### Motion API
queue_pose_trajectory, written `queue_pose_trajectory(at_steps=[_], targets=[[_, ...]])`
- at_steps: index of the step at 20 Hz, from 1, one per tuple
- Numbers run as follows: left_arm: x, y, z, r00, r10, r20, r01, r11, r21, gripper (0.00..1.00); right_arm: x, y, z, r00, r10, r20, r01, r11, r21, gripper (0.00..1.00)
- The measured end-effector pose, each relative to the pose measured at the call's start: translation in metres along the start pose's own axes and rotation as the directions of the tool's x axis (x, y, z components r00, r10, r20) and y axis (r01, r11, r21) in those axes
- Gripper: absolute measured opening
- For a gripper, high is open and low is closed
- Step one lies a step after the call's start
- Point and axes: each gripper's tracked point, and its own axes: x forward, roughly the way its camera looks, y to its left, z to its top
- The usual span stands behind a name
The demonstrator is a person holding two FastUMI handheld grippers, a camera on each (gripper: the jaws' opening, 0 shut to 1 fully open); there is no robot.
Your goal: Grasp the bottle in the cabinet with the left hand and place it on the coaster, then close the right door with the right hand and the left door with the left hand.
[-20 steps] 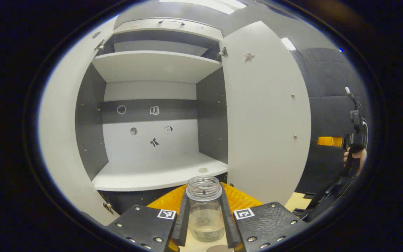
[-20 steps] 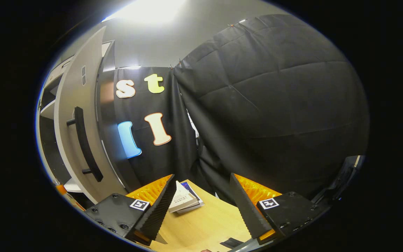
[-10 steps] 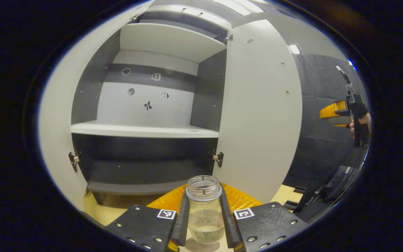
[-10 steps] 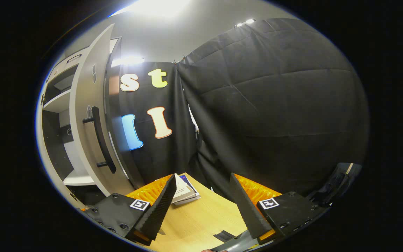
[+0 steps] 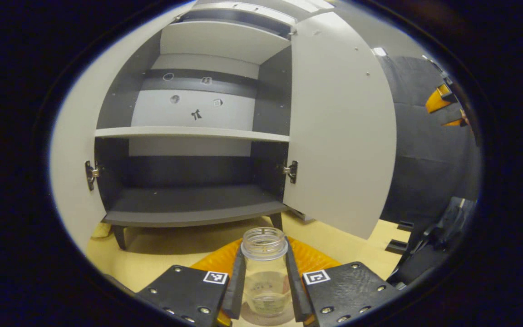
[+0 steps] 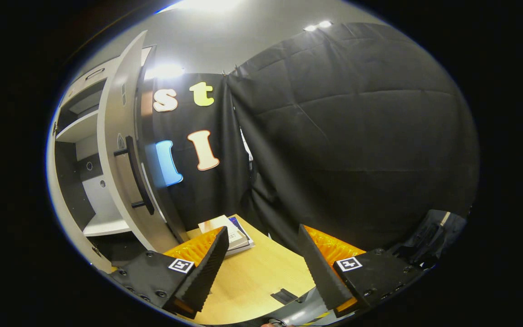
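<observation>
A clear lidless bottle [image 5: 264,272] stands upright between the fingers of my left gripper [image 5: 265,290], which is shut on it low over the wooden table [image 5: 161,254]. A round grey coaster [image 5: 266,320] peeks out right under the bottle's base; whether they touch I cannot tell. Ahead, the cabinet [image 5: 189,136] has both doors open, the right door [image 5: 338,131] swung towards me. In the right gripper view my right gripper [image 6: 261,268] hangs open over the table with nothing between its fingers, and the right door [image 6: 125,150] with its dark bar handle [image 6: 136,175] stands to its left.
A small stack of books [image 6: 225,229] lies on the table by the booth wall, beyond my right gripper. Small stickers dot the cabinet's back panel [image 5: 193,102]. Black clips [image 5: 397,245] lie on the table at the right. The other gripper [image 5: 443,102] shows far right.
My left gripper has come down and back with the bottle, from shelf height to just above the table. My right gripper shifted slightly, bringing the right door and the books closer in view.
</observation>
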Motion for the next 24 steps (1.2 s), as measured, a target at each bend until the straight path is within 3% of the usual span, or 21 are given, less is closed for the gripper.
queue_pose_trajectory(at_steps=[5,6,7,9,10,14,15,17,21,24], targets=[[-0.013,-0.027,-0.014,0.999,-0.033,-0.022,0.036,0.992,0.118,0.43,-0.007,-0.005,-0.008,1.000,-0.010,-0.009,0.010,1.000,-0.008,0.98],[-0.016,-0.030,-0.016,0.999,-0.039,-0.031,0.043,0.991,0.131,0.53,-0.007,-0.006,-0.008,1.000,-0.013,-0.010,0.013,1.000,-0.006,0.98],[-0.019,-0.032,-0.016,0.998,-0.042,-0.036,0.046,0.990,0.135,0.44,-0.007,-0.006,-0.010,1.000,-0.013,-0.012,0.013,1.000,-0.002,0.98],[-0.022,-0.036,-0.020,0.997,-0.050,-0.058,0.058,0.989,0.138,0.90,-0.006,-0.003,-0.013,1.000,-0.005,-0.014,0.005,1.000,0.000,0.98],[-0.025,-0.037,-0.019,0.997,-0.049,-0.064,0.058,0.988,0.143,0.97,-0.007,-0.002,-0.014,1.000,-0.002,-0.015,0.002,1.000,-0.008,0.98],[-0.049,-0.039,0.007,0.999,-0.033,-0.033,0.037,0.994,0.105,0.97,-0.011,0.001,-0.022,1.000,0.013,-0.020,-0.014,0.999,-0.053,0.98],[-0.059,-0.037,0.015,1.000,-0.021,-0.022,0.022,0.996,0.088,0.90,-0.013,0.002,-0.022,1.000,0.016,-0.016,-0.017,0.998,-0.061,0.98],[-0.084,-0.027,0.032,0.999,0.028,-0.019,-0.027,0.998,0.062,0.90,-0.016,0.006,-0.016,1.000,0.028,0.008,-0.027,0.995,-0.098,0.98],[-0.150,0.004,0.083,0.985,0.170,-0.006,-0.170,0.985,0.002,0.90,0.007,0.025,0.016,0.987,0.129,0.091,-0.112,0.979,-0.170,0.98],[-0.189,0.033,0.124,0.939,0.344,0.001,-0.344,0.939,-0.007,0.90,0.040,0.043,0.044,0.960,0.233,0.157,-0.195,0.954,-0.226,0.98]])
